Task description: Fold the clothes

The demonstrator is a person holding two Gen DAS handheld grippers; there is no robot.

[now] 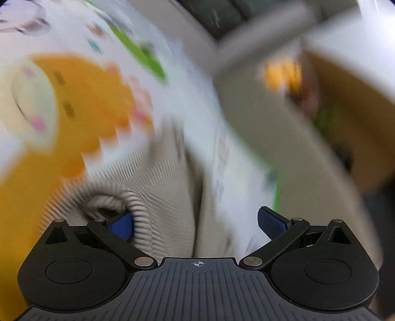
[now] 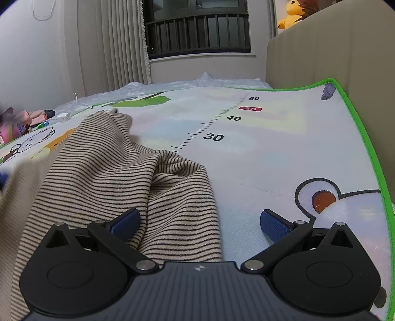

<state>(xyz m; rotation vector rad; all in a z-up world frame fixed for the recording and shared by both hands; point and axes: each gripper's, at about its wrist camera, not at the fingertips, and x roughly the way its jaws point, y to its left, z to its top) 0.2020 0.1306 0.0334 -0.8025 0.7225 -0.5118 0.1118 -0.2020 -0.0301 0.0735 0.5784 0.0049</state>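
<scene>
We see the right tongs [image 2: 200, 223] low over a play mat [image 2: 284, 153], their two blue ribbed pads spread wide apart and gripping nothing. The striped garment [image 2: 128, 177], a soft knit in beige with thin dark horizontal lines, lies rumpled on the mat ahead and to the left of these tongs; one fold of it runs between the pads and lies against the left pad [image 2: 124, 223], while the right pad sits over bare mat. The mat is pale and finely pebbled, bound in a bright green edge, printed with a ruler scale marked 30, 40, 50 and 60 and with outlined cartoon figures. Beyond it stand pleated cream curtains [image 2: 106, 42], a dark barred window [image 2: 197, 27] and a padded beige panel [image 2: 321, 54] with a yellow plush toy [image 2: 291, 14] behind its top. Small pink items and a white charger [image 2: 63, 117] lie at the far left edge of the mat.

The left wrist view is heavily motion-blurred. We can make out the left tongs [image 1: 195, 223] spread open, with a bunched ridge of the same ribbed striped fabric [image 1: 158, 177] rising between the pads and curling against the left one. Orange and green smears of the mat's print fill the rest.
</scene>
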